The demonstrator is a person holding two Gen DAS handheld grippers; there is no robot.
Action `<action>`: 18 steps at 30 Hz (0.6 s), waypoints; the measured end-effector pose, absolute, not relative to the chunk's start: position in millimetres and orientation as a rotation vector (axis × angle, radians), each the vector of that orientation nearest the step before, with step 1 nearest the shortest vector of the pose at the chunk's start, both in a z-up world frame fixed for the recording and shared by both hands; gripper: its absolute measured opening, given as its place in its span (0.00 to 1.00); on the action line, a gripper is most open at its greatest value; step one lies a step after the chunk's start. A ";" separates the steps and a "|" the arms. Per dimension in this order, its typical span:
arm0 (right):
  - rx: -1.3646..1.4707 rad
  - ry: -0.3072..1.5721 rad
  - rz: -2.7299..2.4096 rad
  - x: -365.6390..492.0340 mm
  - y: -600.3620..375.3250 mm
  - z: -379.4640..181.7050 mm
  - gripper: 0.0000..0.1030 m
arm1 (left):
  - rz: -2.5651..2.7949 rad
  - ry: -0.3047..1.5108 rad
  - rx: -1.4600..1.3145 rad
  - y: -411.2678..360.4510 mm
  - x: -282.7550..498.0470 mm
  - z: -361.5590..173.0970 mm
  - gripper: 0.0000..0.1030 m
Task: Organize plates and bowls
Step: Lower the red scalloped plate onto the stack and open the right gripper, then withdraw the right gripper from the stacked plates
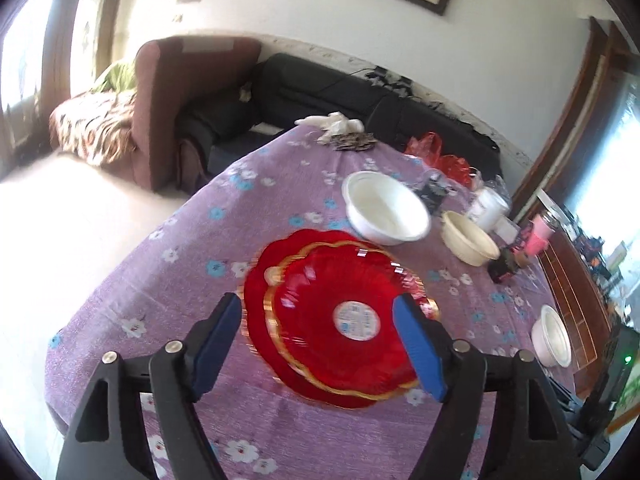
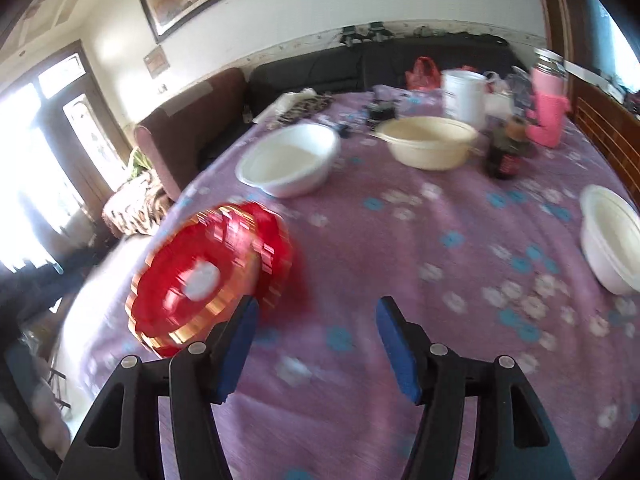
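Observation:
Two red plates with gold rims (image 1: 332, 320) lie stacked on the purple flowered tablecloth (image 1: 200, 240); the top one has a white sticker in its middle. My left gripper (image 1: 320, 312) hovers open above them, touching nothing. Beyond stand a white bowl (image 1: 386, 208), a cream bowl (image 1: 470, 242) and another white bowl (image 1: 556, 336) at the right edge. In the right wrist view the red plates (image 2: 208, 276) sit blurred at the left, and my right gripper (image 2: 316, 316) is open over bare cloth beside them. The white bowl (image 2: 290, 164), cream bowl (image 2: 428, 142) and right-hand white bowl (image 2: 612, 236) show there too.
At the table's far end stand a white cup (image 2: 464, 94), a pink bottle (image 2: 548, 108), a dark jar (image 2: 506, 156), a red bag (image 2: 422, 72) and a white cloth (image 1: 332, 122). A dark sofa (image 1: 320, 88) and a maroon armchair (image 1: 172, 96) lie beyond. A wooden chair back (image 2: 604, 120) stands at the right.

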State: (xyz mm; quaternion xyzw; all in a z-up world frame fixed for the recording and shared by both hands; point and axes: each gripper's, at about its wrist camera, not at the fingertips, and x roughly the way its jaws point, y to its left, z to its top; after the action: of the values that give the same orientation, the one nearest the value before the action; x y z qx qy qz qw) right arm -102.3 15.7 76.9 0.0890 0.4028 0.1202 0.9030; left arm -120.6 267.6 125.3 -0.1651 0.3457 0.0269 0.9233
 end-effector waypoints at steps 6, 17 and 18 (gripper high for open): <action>0.267 0.835 0.162 -125.2 -49.3 66.8 0.64 | -0.039 0.728 -0.236 214.5 -120.7 126.4 0.77; 0.365 0.866 0.157 -128.4 -84.3 49.4 0.65 | -0.105 0.832 -0.151 164.1 -105.7 100.7 0.77; 0.368 0.868 0.161 -125.2 -84.3 48.8 0.65 | -0.100 0.828 -0.154 166.6 -105.4 101.1 0.77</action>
State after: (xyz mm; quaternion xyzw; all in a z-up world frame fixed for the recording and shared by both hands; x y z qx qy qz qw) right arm -125.2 -84.3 48.8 0.1769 0.4178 0.0774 0.8878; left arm -105.4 166.6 101.1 -0.0747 0.4018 -0.0485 0.9114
